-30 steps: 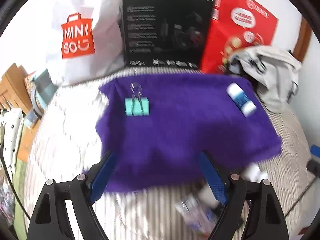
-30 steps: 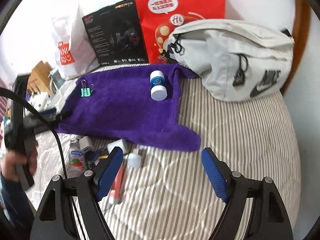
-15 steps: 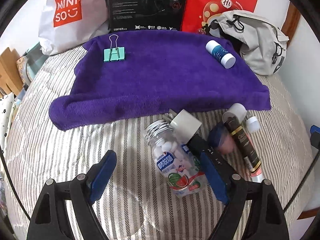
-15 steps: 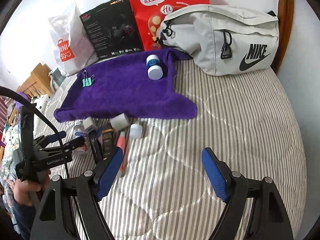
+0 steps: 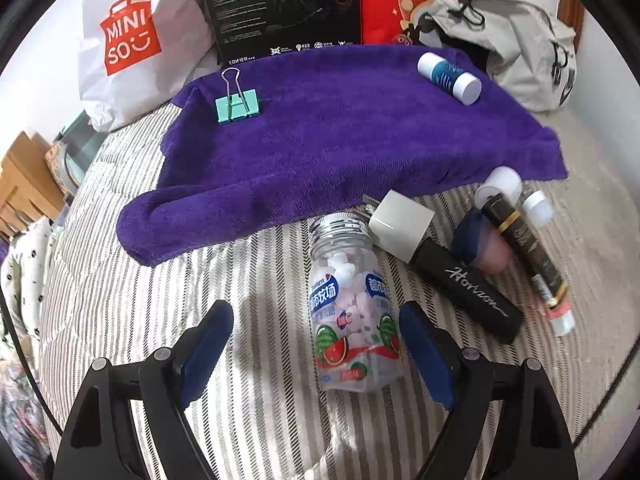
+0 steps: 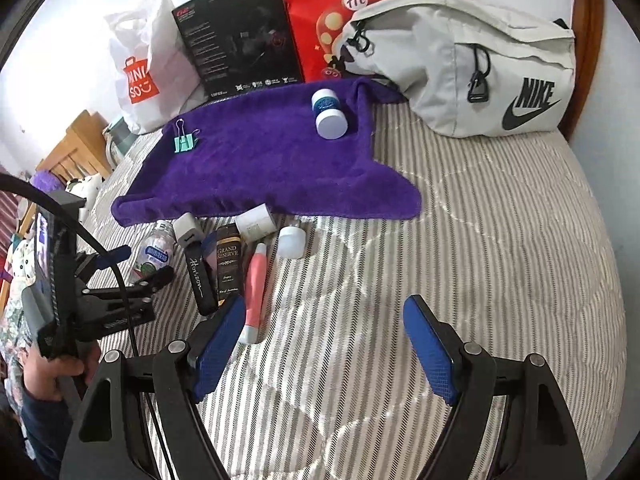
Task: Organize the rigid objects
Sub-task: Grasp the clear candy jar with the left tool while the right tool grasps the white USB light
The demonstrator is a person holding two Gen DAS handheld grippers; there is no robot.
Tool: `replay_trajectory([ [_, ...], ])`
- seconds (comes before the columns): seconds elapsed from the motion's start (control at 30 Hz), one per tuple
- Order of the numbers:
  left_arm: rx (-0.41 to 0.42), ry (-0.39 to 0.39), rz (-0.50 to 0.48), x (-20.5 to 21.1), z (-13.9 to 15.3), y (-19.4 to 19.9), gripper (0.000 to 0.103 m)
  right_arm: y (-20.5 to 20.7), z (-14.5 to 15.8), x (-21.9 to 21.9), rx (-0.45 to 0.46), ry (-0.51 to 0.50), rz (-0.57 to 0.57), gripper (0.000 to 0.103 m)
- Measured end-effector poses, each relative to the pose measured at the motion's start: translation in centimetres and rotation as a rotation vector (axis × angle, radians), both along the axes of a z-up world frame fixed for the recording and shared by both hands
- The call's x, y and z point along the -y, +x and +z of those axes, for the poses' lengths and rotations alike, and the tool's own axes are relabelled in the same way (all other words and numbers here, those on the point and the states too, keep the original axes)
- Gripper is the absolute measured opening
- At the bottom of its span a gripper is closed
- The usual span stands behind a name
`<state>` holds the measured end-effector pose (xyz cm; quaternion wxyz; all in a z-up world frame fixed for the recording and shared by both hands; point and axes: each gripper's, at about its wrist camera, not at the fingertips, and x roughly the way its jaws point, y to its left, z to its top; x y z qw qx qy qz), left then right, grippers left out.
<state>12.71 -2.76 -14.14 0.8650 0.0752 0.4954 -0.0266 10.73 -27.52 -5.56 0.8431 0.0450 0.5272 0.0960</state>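
Left hand-held gripper (image 5: 316,336): wide open, empty, straddling candy bottle (image 5: 354,312) | bottle lying flat, cap toward purple towel (image 5: 340,136) | right hand-held gripper (image 6: 324,340): open, empty

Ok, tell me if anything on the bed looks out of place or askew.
The purple towel holds only a teal binder clip and a blue-and-white bottle lying on its side. The rest sits jumbled off its near edge: a clear candy bottle on its side, a white charger cube, a black Horizon tube. Nothing looks spilled.
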Motion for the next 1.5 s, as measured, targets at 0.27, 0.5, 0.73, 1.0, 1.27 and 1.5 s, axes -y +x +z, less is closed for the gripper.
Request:
replay_trajectory([
  [0.27, 0.043, -0.109, 0.009, -0.8, 0.1, -0.4, 0.055, 1.4, -1.2, -1.4, 0.019, 0.005, 0.0, 0.08],
  [0.5, 0.05, -0.111, -0.008, -1.0, 0.1, -0.8, 0.039, 4.4, -3.8, -2.7, 0.04, -0.073, -0.015, 0.08],
  [0.73, 0.05, -0.103, -0.019, -1.0, 0.2, -0.7, 0.039, 5.7, -6.0, -3.8, 0.037, -0.085, 0.015, 0.072],
  [1.0, 0.056, -0.1, -0.023, -1.1, 0.2, -0.8, 0.04, 6.0, -6.7, -3.7, 0.059, -0.149, 0.013, 0.045],
  [1.27, 0.06, -0.097, -0.02, -1.0, 0.2, -0.8, 0.039, 6.1, -6.7, -4.2, 0.078, -0.183, 0.032, 0.042],
  [1.5, 0.05, -0.095, -0.021, -1.3, 0.4, -0.9, 0.039, 6.0, -6.4, -3.4, 0.038, -0.129, 0.063, 0.024],
])
